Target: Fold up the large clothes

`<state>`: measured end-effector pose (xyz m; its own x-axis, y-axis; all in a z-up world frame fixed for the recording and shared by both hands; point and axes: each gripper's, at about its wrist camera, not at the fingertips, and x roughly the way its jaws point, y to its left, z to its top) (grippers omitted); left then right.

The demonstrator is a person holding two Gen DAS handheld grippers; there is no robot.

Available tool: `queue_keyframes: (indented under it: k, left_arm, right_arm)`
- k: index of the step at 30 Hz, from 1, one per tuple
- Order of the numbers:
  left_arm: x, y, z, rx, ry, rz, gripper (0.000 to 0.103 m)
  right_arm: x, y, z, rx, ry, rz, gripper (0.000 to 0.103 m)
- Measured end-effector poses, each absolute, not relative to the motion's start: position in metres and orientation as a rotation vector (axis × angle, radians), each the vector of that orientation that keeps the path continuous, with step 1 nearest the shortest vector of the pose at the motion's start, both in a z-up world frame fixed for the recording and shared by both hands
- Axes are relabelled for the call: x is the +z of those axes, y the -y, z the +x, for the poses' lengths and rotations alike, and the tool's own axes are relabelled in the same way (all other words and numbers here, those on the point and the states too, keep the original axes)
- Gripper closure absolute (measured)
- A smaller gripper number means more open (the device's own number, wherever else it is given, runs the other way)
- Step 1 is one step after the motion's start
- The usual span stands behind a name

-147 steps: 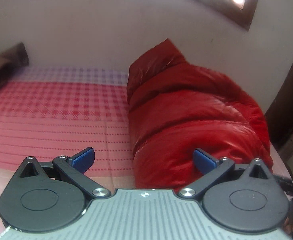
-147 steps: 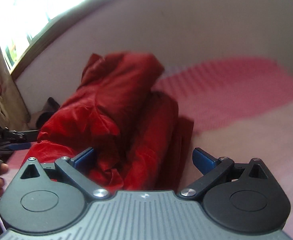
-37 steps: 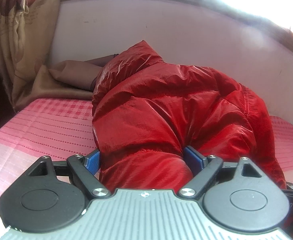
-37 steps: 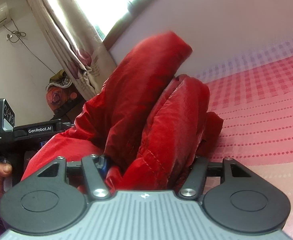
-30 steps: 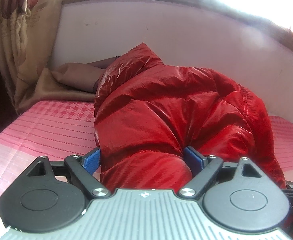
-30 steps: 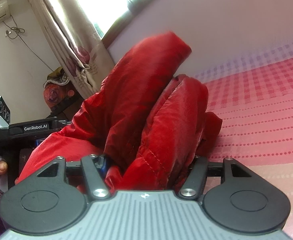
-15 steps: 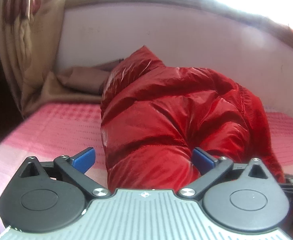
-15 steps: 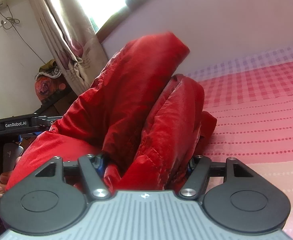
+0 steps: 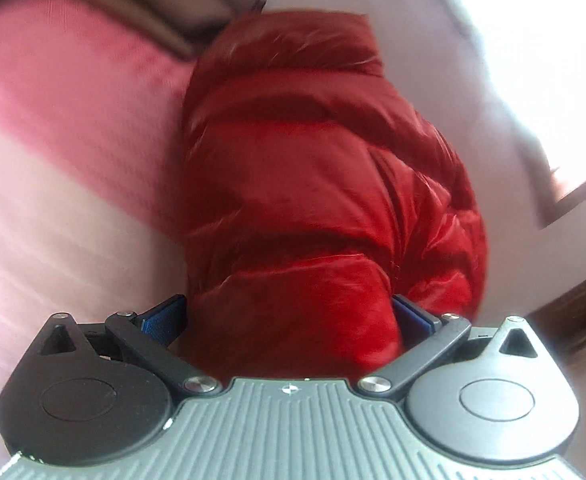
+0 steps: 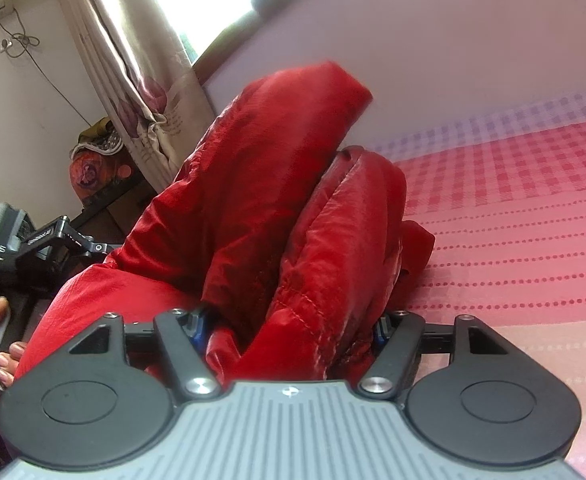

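One red jacket (image 9: 313, 184), two claws

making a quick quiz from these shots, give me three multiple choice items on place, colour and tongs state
1. Where does the jacket lie?
A. on the bedsheet, by the wall
B. on the floor
C. on a chair

2. What colour is the jacket?
A. blue
B. red
C. green

3. How are the right tongs?
A. wide open, nothing between them
B. out of view
C. closed on a fold of the jacket

Answers:
1. A: pink checked sheet lies under it and the pale wall stands behind.
2. B: shiny red in both views.
3. C: both pads press into bunched red fabric, while the left tongs stand spread wide around the jacket.
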<state>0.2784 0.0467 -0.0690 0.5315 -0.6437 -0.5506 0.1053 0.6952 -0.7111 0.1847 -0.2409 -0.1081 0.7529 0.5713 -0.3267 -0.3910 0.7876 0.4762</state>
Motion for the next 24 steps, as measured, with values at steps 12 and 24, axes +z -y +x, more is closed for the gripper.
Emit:
queue_keyframes:
  k: [12, 24]
  left_arm:
    - [-0.092, -0.056, 0.261, -0.670, -0.925, -0.739, 0.000]
    - [-0.054, -0.020, 0.262, -0.554, -0.764, -0.614, 0.015]
  right_arm:
    - [-0.109, 0.242, 0.188, 0.556, -0.486, 0.395, 0.029]
    - [-0.103, 0.233, 0.190, 0.537, -0.444, 0.445, 0.051]
